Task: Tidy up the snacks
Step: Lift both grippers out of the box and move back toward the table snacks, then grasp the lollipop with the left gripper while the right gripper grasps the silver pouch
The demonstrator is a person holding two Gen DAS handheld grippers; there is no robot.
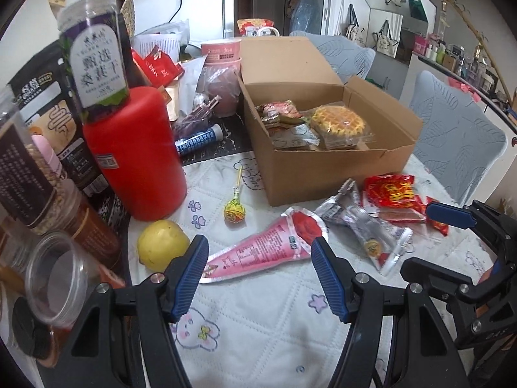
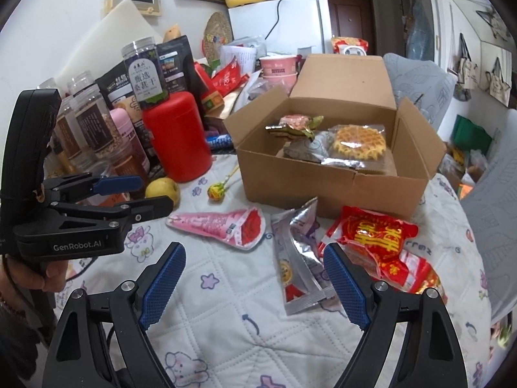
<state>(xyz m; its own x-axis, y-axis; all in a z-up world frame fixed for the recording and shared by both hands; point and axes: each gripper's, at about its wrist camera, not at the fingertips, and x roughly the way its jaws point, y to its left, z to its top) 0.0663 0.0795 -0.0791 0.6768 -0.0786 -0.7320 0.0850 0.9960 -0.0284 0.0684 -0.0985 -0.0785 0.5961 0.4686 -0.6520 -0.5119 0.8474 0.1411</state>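
I had both tools hanging over the quilted cloth in front of the cardboard box, each spread with nothing between its pads. The pink cone packet lay just short of the box, directly ahead of the left gripper, its long axis running crosswise to that tool's reach, tip towards the yellow fruit. The right gripper faced the silver packet instead (so I judged the cone was the left's to take).

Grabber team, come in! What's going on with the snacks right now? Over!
Left gripper open above pink cone packet. Right gripper open over silver packet. Cardboard box open, partly filled. Nothing blocking.
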